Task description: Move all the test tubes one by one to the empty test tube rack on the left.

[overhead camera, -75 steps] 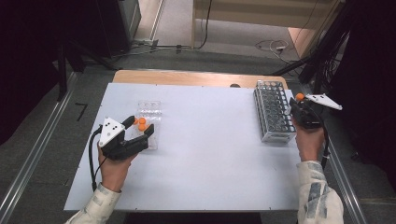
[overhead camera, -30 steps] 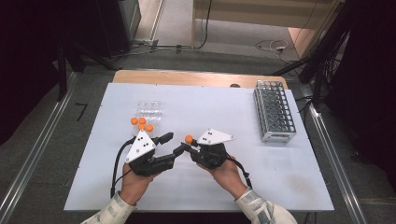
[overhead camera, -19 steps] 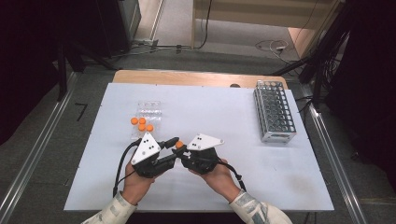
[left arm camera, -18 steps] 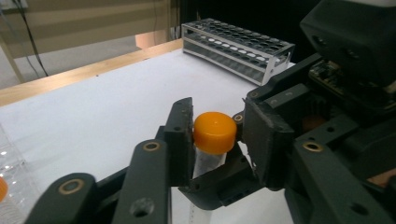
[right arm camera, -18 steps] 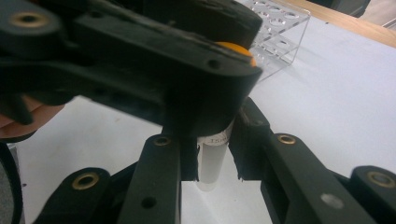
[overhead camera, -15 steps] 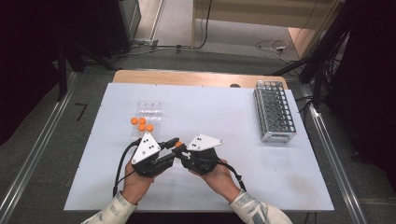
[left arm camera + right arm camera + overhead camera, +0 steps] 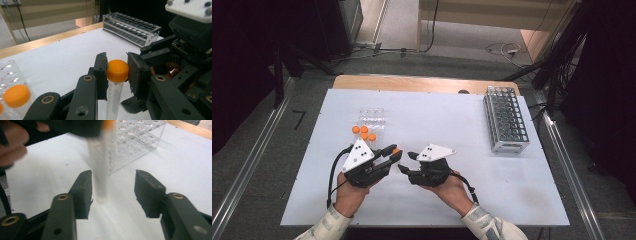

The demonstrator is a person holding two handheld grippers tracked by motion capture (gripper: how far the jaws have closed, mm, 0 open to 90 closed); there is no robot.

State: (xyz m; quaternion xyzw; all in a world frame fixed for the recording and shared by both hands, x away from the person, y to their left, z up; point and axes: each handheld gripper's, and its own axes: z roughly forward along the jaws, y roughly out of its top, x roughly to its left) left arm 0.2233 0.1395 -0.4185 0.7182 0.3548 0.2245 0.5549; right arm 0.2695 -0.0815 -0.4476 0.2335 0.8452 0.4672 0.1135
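Observation:
A clear tube with an orange cap (image 7: 117,70) stands upright between my two hands in the middle of the white table (image 7: 492,195). My left gripper (image 7: 117,68) is shut on the cap, one pad on each side; from above the left gripper (image 7: 393,154) shows the cap at its tip. My right gripper (image 7: 112,178) faces it, its jaws open and just opening, with the blurred tube body (image 7: 98,172) near its left pad and untouched. In the high view the right gripper (image 7: 407,162) sits just right of the left one.
A low clear rack (image 7: 373,117) with three orange-capped tubes (image 7: 363,133) lies behind the left hand. A grey tube rack (image 7: 506,120) stands at the table's right rear. A wooden strip (image 7: 422,84) runs along the far edge.
Both hands came from the racks to the middle of the table. The orange-capped tube passed from the right gripper to the left, whose jaws closed on the cap. The right jaws then opened.

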